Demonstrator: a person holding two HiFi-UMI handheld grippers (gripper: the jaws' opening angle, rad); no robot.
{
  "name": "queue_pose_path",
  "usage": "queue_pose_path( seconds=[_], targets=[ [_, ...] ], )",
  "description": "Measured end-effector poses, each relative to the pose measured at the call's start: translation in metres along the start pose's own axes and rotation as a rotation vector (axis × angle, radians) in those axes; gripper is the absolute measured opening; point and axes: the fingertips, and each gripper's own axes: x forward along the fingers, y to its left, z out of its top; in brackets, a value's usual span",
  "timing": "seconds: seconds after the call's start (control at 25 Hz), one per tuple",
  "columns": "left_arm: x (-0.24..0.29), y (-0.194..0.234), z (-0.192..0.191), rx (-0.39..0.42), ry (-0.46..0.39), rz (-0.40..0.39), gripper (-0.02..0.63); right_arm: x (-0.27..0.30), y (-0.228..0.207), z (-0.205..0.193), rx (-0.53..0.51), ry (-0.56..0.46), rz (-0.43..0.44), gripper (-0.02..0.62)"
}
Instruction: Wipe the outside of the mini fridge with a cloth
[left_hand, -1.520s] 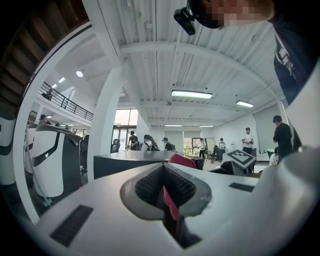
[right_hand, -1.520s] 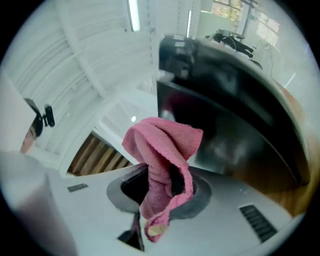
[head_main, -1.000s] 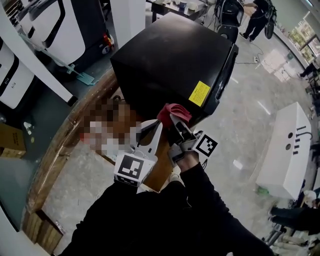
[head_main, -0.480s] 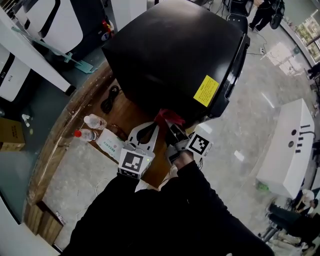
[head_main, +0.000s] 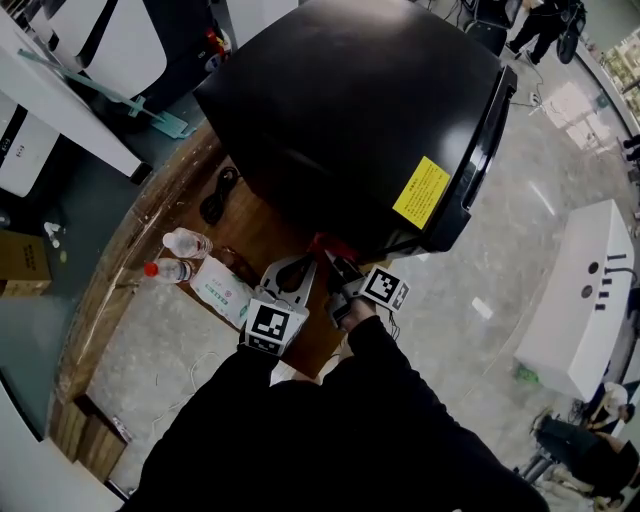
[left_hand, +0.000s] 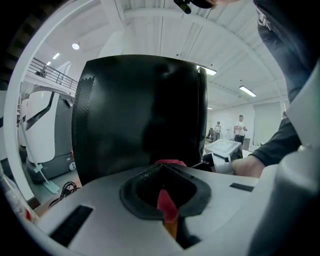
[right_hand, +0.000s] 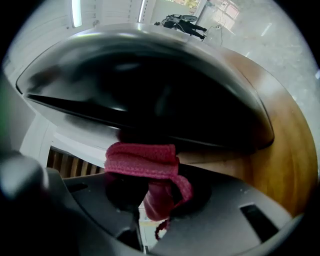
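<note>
1. Mini fridge (head_main: 350, 110), head view: it is sitting on a wooden counter (head_main: 130, 265). It is a big, rigid, glossy black box that looks heavy enough not to shift under wiping pressure. The red cloth (head_main: 325, 245) is pressing against its near lower edge, below a yellow label (head_main: 421, 193). The left gripper (head_main: 308, 260) and right gripper (head_main: 336, 268) are meeting at the cloth. Two bottles (head_main: 187, 242), a packet (head_main: 222, 290) and a cable (head_main: 215, 198) are lying beside the base, likely crowding any low strokes there.
2. Left gripper view: the jaws are pressing together, seemingly pinching a red strip of the cloth (left_hand: 167, 202). More red is peeking past the tips, against the fridge's dark wall (left_hand: 140, 115).
3. Right gripper view: the jaws are clamping the cloth's bunched fold (right_hand: 142, 160). It is looking soft, limp and light, a knit best gripped by the bunch so that a pad is sticking out to rub.
</note>
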Motion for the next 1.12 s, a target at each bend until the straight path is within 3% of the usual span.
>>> queue_pose_path(
  seconds=[0.28, 0.48, 0.68, 0.84, 1.12],
  targets=[
    [-0.005, -0.003, -0.004, -0.016, 0.016, 0.0, 0.006, 0.013, -0.062, -0.01, -0.019, 0.057, -0.137, 0.103],
    [-0.016, -0.008, 0.006, -0.023, 0.017, 0.005, 0.006, 0.008, -0.054, -0.021, -0.099, 0.107, -0.154, 0.098],
    [-0.032, -0.02, 0.03, -0.059, -0.013, -0.03, 0.006, -0.036, 0.012, -0.025, -0.303, 0.141, -0.098, 0.098],
    [-0.056, -0.044, 0.063, -0.081, -0.049, -0.06, 0.006, -0.085, 0.081, -0.015, -0.467, 0.126, -0.005, 0.098],
    [-0.099, -0.117, 0.137, -0.079, -0.106, -0.115, 0.006, -0.19, 0.21, 0.022, -1.034, 0.029, 0.092, 0.098]
  ],
)
